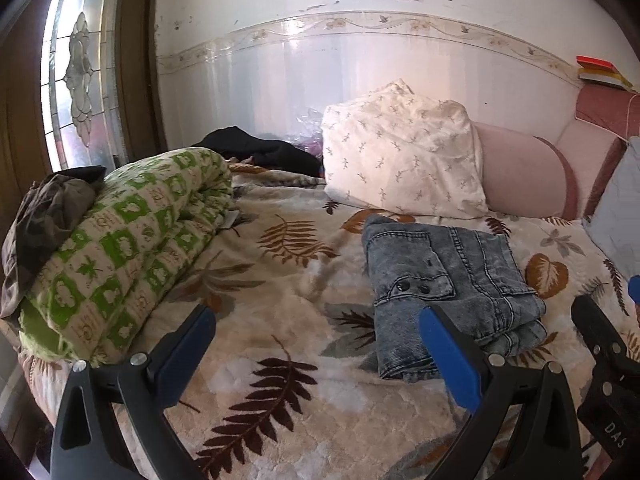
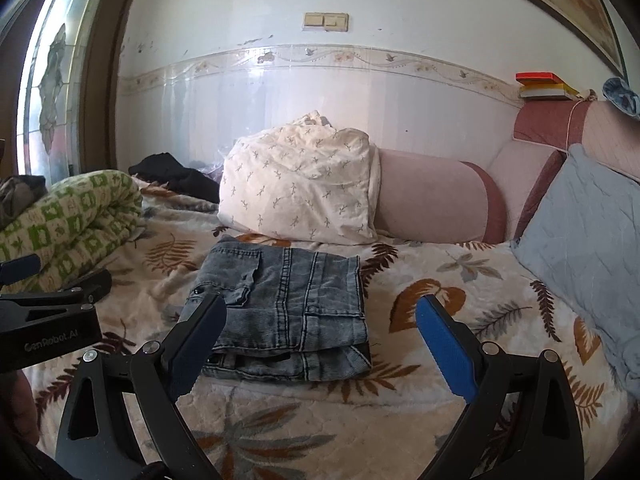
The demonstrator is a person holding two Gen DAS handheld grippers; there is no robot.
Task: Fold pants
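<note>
The folded, faded grey-blue denim pants (image 2: 284, 308) lie on the leaf-patterned bed blanket (image 2: 440, 280), long axis toward the white pillow (image 2: 300, 188). Right view alone shows stacked fold edges. Left gripper (image 1: 320, 344) and right gripper (image 2: 320, 340): jaws apart, empty.

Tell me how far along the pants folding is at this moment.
Looks essentially done: the jeans lie on the bedspread as a compact stacked rectangle. Nothing is in hand; the left gripper and right gripper are both open and empty. At most a final tidy remains.
</note>
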